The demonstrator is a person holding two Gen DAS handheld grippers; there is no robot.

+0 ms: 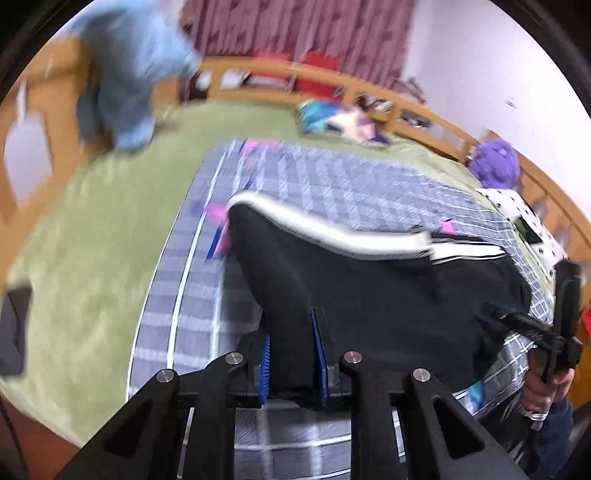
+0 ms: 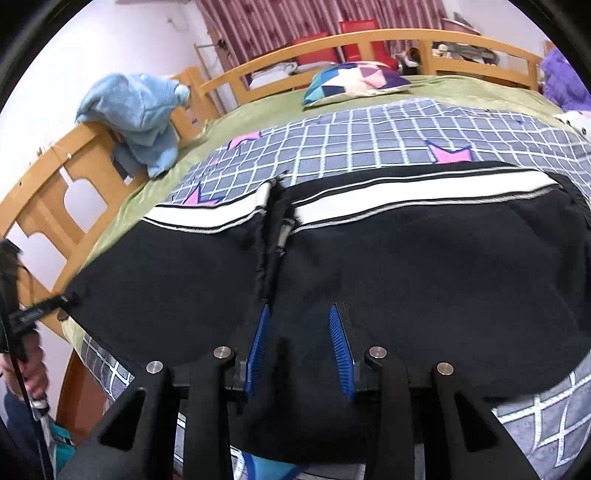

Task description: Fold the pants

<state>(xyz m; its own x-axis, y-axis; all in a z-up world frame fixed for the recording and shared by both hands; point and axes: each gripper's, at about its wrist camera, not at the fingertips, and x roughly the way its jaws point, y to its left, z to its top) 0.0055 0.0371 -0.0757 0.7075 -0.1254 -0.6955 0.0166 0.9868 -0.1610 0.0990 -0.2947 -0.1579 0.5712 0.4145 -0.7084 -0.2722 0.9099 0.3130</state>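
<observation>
Gripping the black white-striped pants (image 2: 406, 258) at frame bottom, left gripper (image 1: 291, 343) and right gripper (image 2: 299, 339) each pinch fabric between part-closed fingers. Mid-fold, judging by the doubled cloth; next, carry the held edge across evenly.

**Two wrist views from the near edge of the bed**

We look from the left wrist camera forward along the left tool (image 1: 291, 354), low and close over the black pants (image 1: 369, 288), facing across the bed (image 1: 92, 221) toward the wooden rail (image 1: 369, 90); this view is blurred, so the far details are perhaps unreliable. From the right wrist camera we look along the right tool (image 2: 301, 350), equally near, facing the same way. Both views share the pants, the checked blanket (image 2: 351, 144), the blue garment (image 2: 136, 110) and the curtain (image 2: 314, 18). Each view catches the other tool at its edge.
</observation>
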